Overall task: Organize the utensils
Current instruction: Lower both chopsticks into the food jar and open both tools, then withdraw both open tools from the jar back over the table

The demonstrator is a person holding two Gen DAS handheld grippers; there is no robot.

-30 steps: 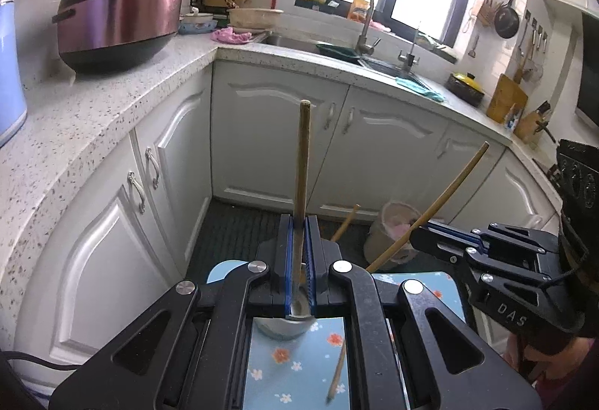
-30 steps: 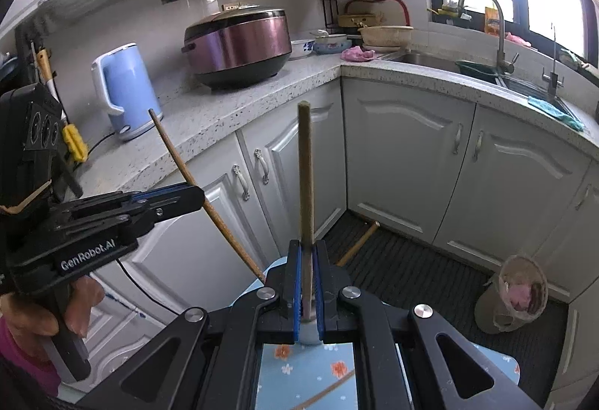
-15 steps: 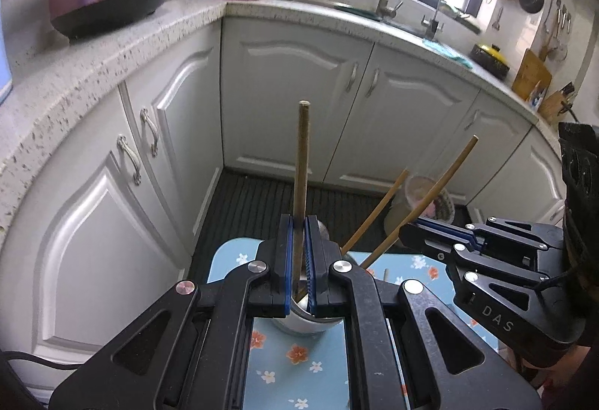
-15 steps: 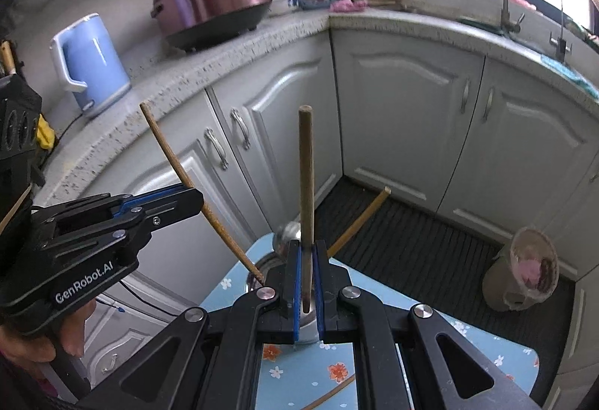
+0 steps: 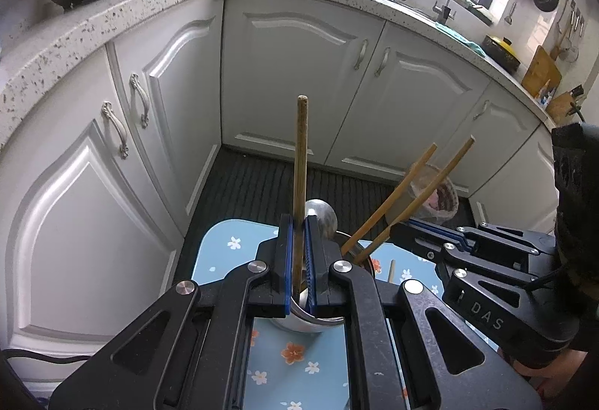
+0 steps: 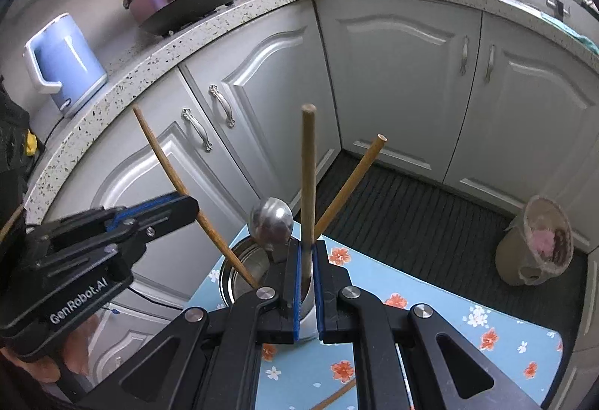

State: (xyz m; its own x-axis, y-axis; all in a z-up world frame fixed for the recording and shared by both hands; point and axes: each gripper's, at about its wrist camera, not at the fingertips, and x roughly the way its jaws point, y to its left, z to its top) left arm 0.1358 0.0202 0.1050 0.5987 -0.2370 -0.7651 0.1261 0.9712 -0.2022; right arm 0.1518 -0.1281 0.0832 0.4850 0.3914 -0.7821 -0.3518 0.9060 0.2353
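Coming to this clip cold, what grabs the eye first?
Each gripper, left gripper and right gripper, pinches a wooden chopstick upright over a steel cup on the floral mat. A steel spoon and another chopstick already stand inside.

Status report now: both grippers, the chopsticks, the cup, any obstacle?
Left gripper shut on one chopstick. Right gripper shut on another chopstick. Both over the steel cup; a spoon and a chopstick stand inside.
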